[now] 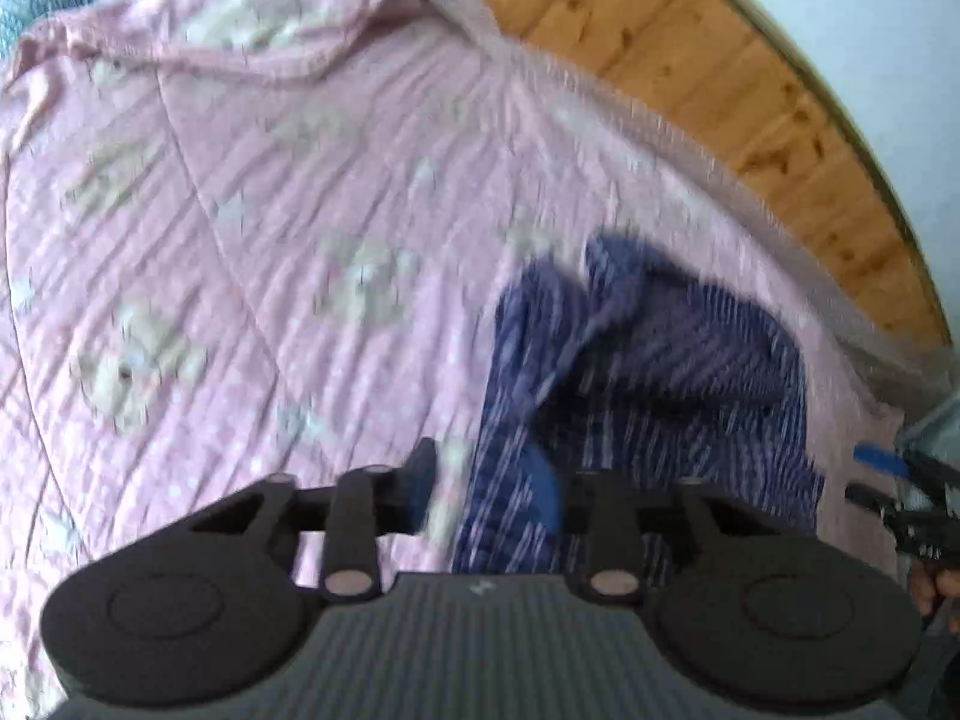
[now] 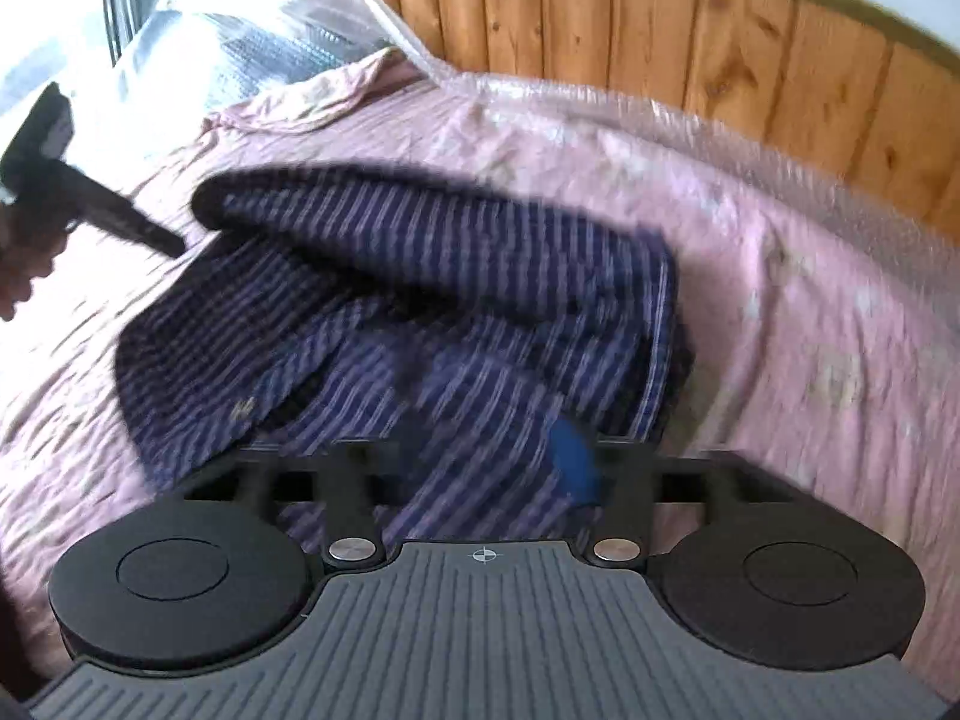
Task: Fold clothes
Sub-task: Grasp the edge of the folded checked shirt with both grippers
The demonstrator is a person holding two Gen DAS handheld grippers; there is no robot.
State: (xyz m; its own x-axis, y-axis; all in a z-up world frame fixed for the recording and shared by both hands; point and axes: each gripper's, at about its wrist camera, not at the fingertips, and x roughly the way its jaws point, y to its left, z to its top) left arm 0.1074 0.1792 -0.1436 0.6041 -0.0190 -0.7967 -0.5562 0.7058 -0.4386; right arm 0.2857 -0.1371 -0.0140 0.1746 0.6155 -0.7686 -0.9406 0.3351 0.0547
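Open pink bedspread left of rumpled striped garment, wooden headboard blocking beyond

In the right wrist view the garment lies on the bedspread at centre. The headboard stands behind at 12 o'clock, the pillow at 11, the left gripper at 9, just beside the garment.

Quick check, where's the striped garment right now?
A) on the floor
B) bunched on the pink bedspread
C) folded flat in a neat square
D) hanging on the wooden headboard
B: the striped garment lies rumpled, in loose overlapping folds, on the pink bedspread, in front of the headboard and not on it.
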